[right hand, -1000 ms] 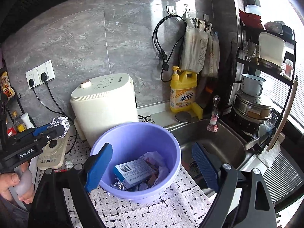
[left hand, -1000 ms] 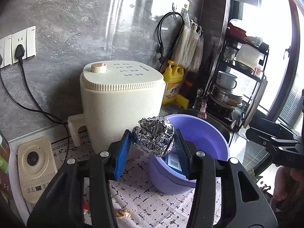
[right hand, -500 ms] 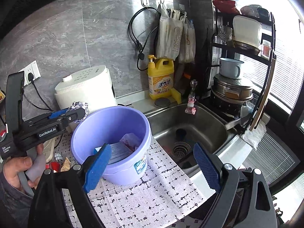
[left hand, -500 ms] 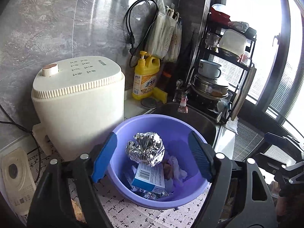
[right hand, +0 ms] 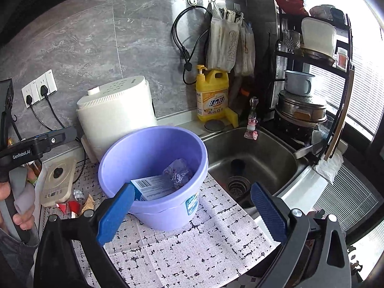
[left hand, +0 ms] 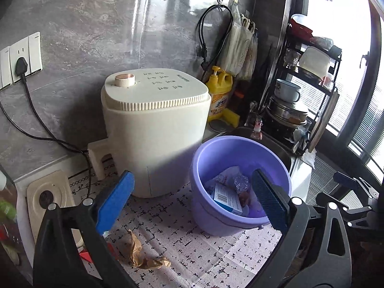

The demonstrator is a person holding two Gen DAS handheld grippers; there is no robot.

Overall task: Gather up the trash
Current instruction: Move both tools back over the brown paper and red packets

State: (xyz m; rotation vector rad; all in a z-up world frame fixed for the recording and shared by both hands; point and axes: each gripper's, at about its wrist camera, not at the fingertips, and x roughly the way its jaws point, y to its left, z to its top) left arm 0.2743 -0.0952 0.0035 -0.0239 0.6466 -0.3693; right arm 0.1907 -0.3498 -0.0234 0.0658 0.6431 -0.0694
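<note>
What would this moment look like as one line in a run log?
left gripper: fingers just opened, empty | foil ball: in purple bucket | right gripper: open, empty | brown paper scrap: on mat

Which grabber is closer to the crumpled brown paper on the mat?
Left. The left gripper hangs open right above the crumpled brown paper. The right gripper is open too, farther off, beyond the purple bucket.

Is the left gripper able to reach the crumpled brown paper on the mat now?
Probably yes. The left gripper is open and empty, and the brown paper lies uncovered on the mat just below it, beside the purple bucket; nothing blocks it.
</note>
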